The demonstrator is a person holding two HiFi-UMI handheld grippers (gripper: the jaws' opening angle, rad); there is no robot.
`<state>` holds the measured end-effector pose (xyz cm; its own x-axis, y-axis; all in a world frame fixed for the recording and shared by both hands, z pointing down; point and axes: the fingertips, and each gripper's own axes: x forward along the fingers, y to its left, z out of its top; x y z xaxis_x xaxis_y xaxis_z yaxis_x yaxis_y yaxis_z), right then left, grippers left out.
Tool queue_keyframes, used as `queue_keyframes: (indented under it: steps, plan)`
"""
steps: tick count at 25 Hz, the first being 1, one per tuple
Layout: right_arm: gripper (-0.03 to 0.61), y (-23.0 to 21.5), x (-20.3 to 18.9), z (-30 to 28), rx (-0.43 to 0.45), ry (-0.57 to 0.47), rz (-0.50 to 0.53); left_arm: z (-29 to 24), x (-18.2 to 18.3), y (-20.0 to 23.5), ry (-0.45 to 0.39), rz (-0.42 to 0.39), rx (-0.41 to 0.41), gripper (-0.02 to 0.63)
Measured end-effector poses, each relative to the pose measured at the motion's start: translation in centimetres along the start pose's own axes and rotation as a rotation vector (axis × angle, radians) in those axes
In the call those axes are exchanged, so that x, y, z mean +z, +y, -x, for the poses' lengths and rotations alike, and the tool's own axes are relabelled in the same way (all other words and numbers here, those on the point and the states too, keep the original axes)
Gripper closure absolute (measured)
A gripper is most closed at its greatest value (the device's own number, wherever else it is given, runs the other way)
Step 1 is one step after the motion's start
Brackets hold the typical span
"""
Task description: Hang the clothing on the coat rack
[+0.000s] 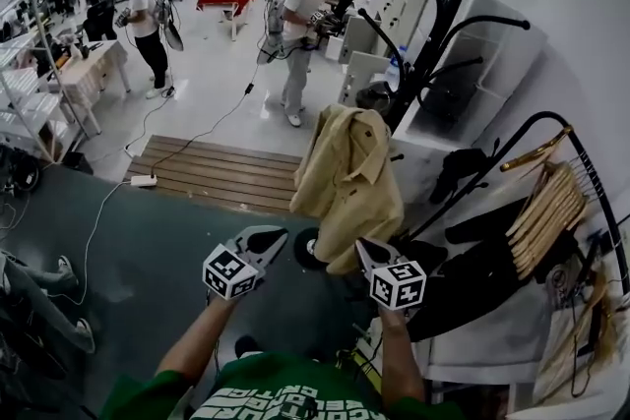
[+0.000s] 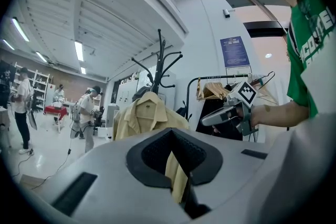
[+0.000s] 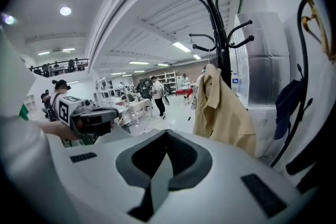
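straight ahead of me, just beyond both tips, the tan button-front cotton shirt [image 1: 345,182] hangs on the tall black metal coat rack with curved hook arms [image 1: 438,25]. its collar is caught high on one arm and its hem drops free. its long axis runs top to bottom, collar up and hem down, and the left gripper view shows the open collar and front turned toward me, slightly to my left. my left gripper [image 1: 264,239] has its jaws drawn together with nothing between them; the yellow seen through their slit is only the shirt hanging further off. my right gripper [image 1: 370,255] is closed and empty too. from the head view the hem falls between my two grippers, touching neither. the right one looks nearer, just beside the lower edge, while the left sits a little further off on the other side. i judge the hanging done, so any tidying would fall to the right gripper, moving up along the vertical fall of the cloth. off to my right stands a black garment rail with wooden hangers [image 1: 551,202], well apart from the shirt.
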<state>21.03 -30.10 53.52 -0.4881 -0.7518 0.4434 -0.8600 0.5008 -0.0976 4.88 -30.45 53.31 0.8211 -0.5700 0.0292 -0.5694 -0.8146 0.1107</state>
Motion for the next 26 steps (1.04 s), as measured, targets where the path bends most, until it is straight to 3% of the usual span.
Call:
queue_keyframes:
  steps: [11,26]
  plan:
    - [0.571,-2.7,-1.2,2.1,0.028,0.007,0.019,-2.7,0.0,-3.4,0.013,-0.015,0.013,0.611]
    - [0.571,-3.5,-1.8,3.7,0.018,0.001,0.037,-2.3,0.2,-5.1,0.026,-0.039,0.018,0.611]
